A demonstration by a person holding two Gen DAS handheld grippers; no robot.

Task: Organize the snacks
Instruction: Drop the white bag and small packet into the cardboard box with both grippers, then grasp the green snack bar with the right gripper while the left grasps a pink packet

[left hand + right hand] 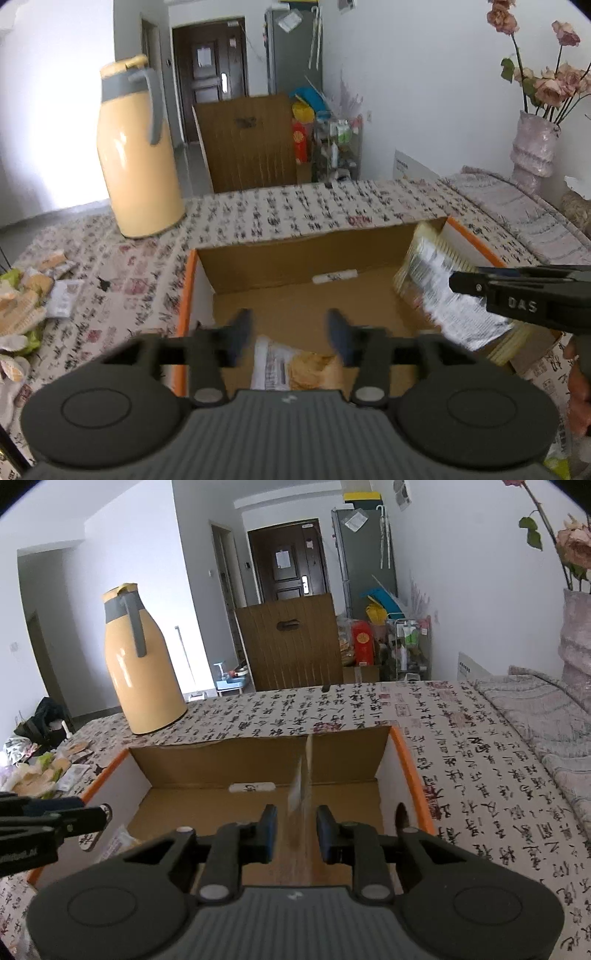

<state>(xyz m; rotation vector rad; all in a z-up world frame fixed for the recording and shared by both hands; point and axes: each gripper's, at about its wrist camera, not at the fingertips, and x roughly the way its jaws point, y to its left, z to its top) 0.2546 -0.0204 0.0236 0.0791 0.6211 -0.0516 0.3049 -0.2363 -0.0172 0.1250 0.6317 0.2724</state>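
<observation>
Over the orange-rimmed box, the left gripper is being held open above a snack packet lying at 6 o'clock. Only the right wrist view shows the right gripper open, a thin packet edge-on between its fingers, contact unclear. Loose snacks are lying at 9 o'clock.

The box is matt brown corrugated cardboard inside, with white outer walls and an orange rim. The flask has a glossy, smooth yellow body with a matt grey handle, and the bench wears a printed cloth. Snack packets look like shiny, crinkled plastic film; each gripper is matt black plastic.
</observation>
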